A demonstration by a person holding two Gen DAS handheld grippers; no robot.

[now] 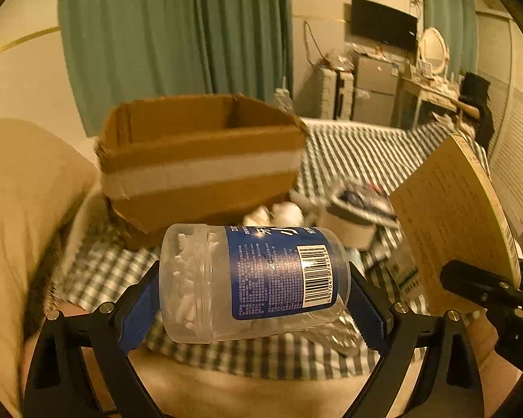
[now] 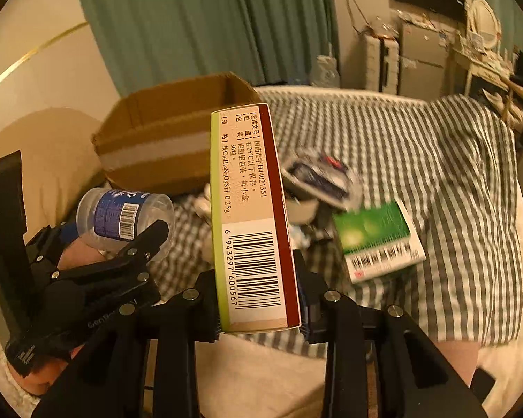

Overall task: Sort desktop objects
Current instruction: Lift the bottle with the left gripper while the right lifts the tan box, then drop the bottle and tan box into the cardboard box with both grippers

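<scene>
My left gripper (image 1: 254, 299) is shut on a clear plastic jar (image 1: 254, 282) with a blue label, held sideways above the checked bedspread; the jar also shows in the right wrist view (image 2: 122, 219). My right gripper (image 2: 259, 310) is shut on a tall medicine box (image 2: 251, 216) with a barcode, held upright; the box shows at the right of the left wrist view (image 1: 449, 230). An open cardboard box (image 1: 198, 160) with a white tape band sits just beyond both grippers and also appears in the right wrist view (image 2: 164, 139).
A green and white box (image 2: 376, 237) lies on the checked bedspread (image 2: 436, 174) to the right. A blurred blue and white packet (image 2: 320, 177) and small white items lie in front of the cardboard box. A beige pillow (image 1: 24, 209) is at the left.
</scene>
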